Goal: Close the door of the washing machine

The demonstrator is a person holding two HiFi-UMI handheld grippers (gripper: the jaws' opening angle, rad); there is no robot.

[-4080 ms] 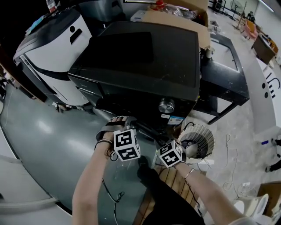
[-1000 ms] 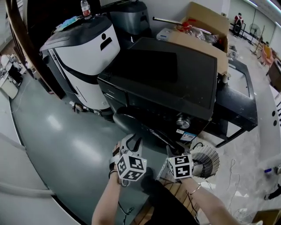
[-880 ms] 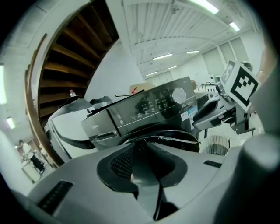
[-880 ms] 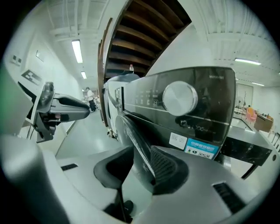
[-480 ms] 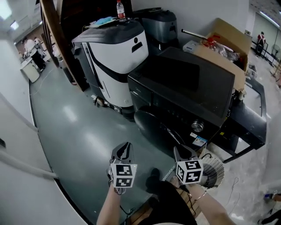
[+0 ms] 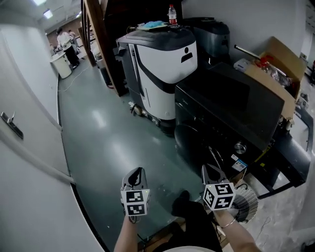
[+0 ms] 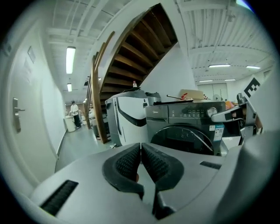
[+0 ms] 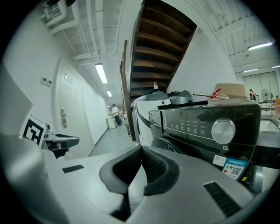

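Observation:
The dark front-loading washing machine (image 6: 231,110) stands at the right, its round door (image 6: 189,140) lying flush against the front. The left gripper view shows the door (image 7: 183,138) closed under the control panel. The right gripper view shows the silver dial (image 8: 223,130). My left gripper (image 6: 138,171) hangs over the green floor, well left of the machine, shut with nothing in it; its pads (image 7: 151,159) meet at the tips. My right gripper (image 6: 206,170) is just in front of the machine's lower front, apart from it, also shut and empty (image 8: 141,148).
A white-and-black floor machine (image 6: 162,64) with a bottle (image 6: 172,12) on top stands left of the washer. Behind is a cardboard box (image 6: 273,64). A wooden stair (image 6: 96,39) rises at the back, a white door (image 6: 19,147) is on the left, and a round ribbed thing (image 6: 248,204) lies by my right wrist.
Both grippers have drawn back from the washer's door and lifted, and their jaws have closed. The view has swung left, showing more floor and corridor.

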